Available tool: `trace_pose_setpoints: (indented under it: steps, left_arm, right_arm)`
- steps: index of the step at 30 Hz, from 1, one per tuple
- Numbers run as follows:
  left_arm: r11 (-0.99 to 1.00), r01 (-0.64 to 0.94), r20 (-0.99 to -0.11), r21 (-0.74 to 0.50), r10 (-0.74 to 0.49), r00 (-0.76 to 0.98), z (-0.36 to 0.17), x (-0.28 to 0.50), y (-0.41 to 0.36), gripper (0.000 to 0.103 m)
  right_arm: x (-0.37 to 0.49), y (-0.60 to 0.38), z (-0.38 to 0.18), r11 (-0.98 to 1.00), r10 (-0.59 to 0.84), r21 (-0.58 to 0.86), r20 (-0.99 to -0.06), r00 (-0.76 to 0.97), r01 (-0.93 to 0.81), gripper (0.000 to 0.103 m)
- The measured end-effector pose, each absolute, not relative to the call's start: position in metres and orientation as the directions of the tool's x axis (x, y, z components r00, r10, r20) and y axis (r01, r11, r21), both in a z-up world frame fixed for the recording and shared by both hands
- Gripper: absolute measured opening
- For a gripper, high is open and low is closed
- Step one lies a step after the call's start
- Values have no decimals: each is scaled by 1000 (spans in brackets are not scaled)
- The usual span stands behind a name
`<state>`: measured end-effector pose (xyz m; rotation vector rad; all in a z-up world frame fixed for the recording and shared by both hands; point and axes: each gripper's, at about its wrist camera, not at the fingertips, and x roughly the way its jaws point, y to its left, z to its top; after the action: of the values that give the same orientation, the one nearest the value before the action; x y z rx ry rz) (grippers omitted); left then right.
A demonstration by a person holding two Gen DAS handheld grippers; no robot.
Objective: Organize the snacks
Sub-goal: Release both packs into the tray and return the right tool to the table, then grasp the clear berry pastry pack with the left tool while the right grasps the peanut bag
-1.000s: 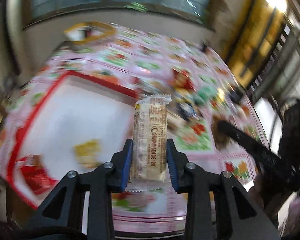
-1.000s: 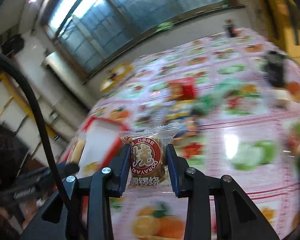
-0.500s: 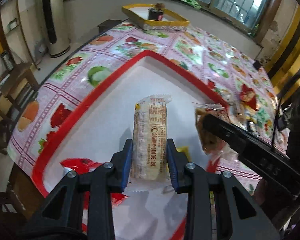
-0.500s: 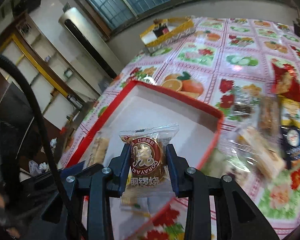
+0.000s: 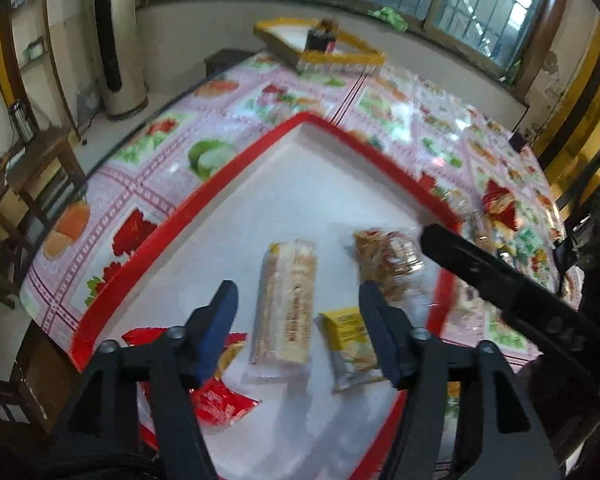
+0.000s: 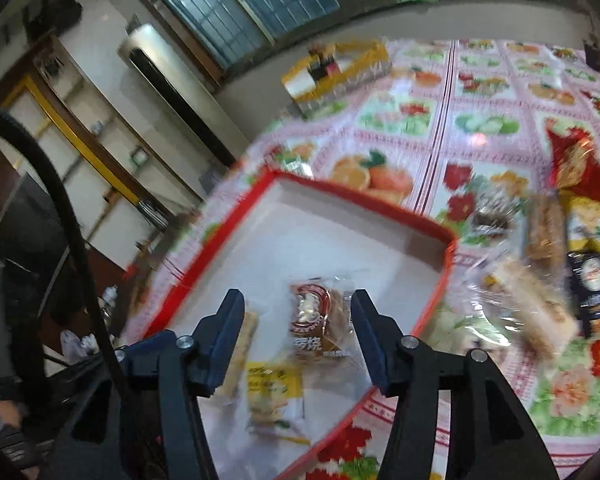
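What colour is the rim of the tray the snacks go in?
Red, around a white inside. The tray rim shows best in the left wrist view.

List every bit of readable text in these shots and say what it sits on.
"烧": partly legible white characters under the round brown logo on the dorayaki packet in the red tray; the rest is blurred.
Long biscuit packet: print along its side, too blurred to read.
Yellow packet: print unreadable.
Blue packet on the tablecloth: round label, unreadable.
Right gripper arm: embossed marking, unclear.
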<state>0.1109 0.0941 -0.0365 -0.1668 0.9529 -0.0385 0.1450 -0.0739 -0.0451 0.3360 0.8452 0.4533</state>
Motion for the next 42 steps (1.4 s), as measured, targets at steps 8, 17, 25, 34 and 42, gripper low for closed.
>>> trace_pose_setpoints:
  steps: [8,17,25,34,42]
  left_arm:
    - [984,101,-738,-149,-179,651,2,83,34,82]
    - [963,238,-778,-130,-248,578,-11,80,-39,82]
    - [961,250,-793,-116,-241,559,-17,78,-51,82]
    - [962,234,-807,-139,-247,537,-24,82,-47,82]
    - [956,248,-824,-154,-263,503,-35,98,-58,82]
  right_arm:
    - [89,-191,-12,850,441,513,-566,697,-121,70]
    - [41,-371,-36,801,76,467,-700,710,374,70]
    - [41,-400,-56,766,-63,349,-794,604,539,67]
    - [65,-388,-73,785,-242,131,-835,495,606,42]
    - [47,-347,-77,818,-249,110,-816,521,564,32]
